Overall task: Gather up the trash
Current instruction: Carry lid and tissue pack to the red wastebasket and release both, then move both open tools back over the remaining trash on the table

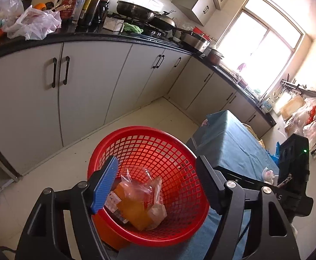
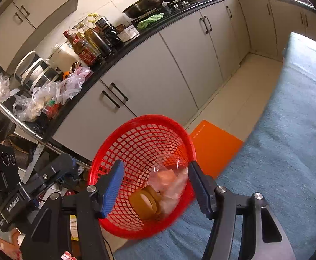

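Observation:
A red mesh basket [image 1: 175, 151] stands at the edge of a table with a blue cloth [image 1: 233, 143]. In it lie an orange packet [image 1: 134, 210] and crumpled clear plastic wrap [image 1: 155, 195]. My left gripper [image 1: 155, 186] is open and empty, just above the basket's mouth. In the right wrist view the same basket [image 2: 136, 151] holds an orange round jar-like piece [image 2: 144, 203] and clear plastic [image 2: 173, 184]. My right gripper [image 2: 155, 188] is open and empty, over the basket's near rim. The other gripper's body [image 2: 27, 188] shows at the left.
A black counter [image 1: 92, 36] over white cabinets [image 1: 92, 82] runs along the far side, with bottles [image 1: 92, 2], plastic bags [image 1: 34, 23] and pans [image 1: 140, 10]. An orange sheet [image 2: 214, 147] lies beside the basket. A small crumpled scrap [image 1: 267, 173] lies on the blue cloth.

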Demonstrator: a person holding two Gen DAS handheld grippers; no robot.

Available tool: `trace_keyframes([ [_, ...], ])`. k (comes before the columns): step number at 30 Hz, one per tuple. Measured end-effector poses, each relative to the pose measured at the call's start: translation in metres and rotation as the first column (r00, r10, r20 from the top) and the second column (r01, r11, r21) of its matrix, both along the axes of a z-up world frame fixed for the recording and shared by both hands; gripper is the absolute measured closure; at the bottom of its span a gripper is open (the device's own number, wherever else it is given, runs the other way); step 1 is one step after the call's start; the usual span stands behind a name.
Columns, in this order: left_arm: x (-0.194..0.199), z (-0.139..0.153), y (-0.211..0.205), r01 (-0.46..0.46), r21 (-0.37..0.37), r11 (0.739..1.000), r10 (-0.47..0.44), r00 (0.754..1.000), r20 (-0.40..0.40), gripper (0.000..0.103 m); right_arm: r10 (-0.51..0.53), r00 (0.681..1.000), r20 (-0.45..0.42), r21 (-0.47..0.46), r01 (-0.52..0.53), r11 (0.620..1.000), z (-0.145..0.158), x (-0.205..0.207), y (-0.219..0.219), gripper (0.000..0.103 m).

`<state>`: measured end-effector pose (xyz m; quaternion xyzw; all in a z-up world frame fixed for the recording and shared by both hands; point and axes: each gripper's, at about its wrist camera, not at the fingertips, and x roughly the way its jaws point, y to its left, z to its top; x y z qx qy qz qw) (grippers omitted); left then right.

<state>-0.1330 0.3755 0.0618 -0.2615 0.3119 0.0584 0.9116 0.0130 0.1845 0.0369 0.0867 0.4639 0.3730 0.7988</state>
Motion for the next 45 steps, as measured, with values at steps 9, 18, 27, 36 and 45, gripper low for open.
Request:
trace_keyframes([
  [9, -0.010, 0.015, -0.032, 0.018, 0.107, 0.994, -0.021, 1.000, 0.022, 0.028, -0.104, 0.994, 0.027, 0.026, 0.103, 0.994, 0.004, -0.016, -0.057, 0.035],
  [18, -0.027, 0.042, -0.087, -0.023, 0.263, 0.965, -0.004, 0.995, 0.100, 0.009, -0.160, 0.987, 0.029, 0.010, 0.159, 0.987, -0.002, -0.039, -0.110, 0.035],
  [27, -0.017, 0.048, -0.165, 0.119, 0.252, 0.960, -0.142, 0.987, 0.075, 0.009, -0.231, 0.972, 0.039, 0.020, 0.230, 0.973, -0.002, -0.073, -0.199, 0.033],
  [36, 0.007, 0.048, -0.249, 0.248, 0.264, 0.932, -0.273, 0.960, 0.061, 0.008, -0.409, 0.909, 0.084, 0.003, 0.410, 0.912, 0.011, -0.109, -0.324, 0.029],
  [45, 0.027, 0.027, -0.297, 0.379, 0.195, 0.905, -0.384, 0.923, -0.010, 0.007, -0.580, 0.808, 0.105, -0.040, 0.586, 0.809, 0.013, -0.110, -0.415, 0.026],
])
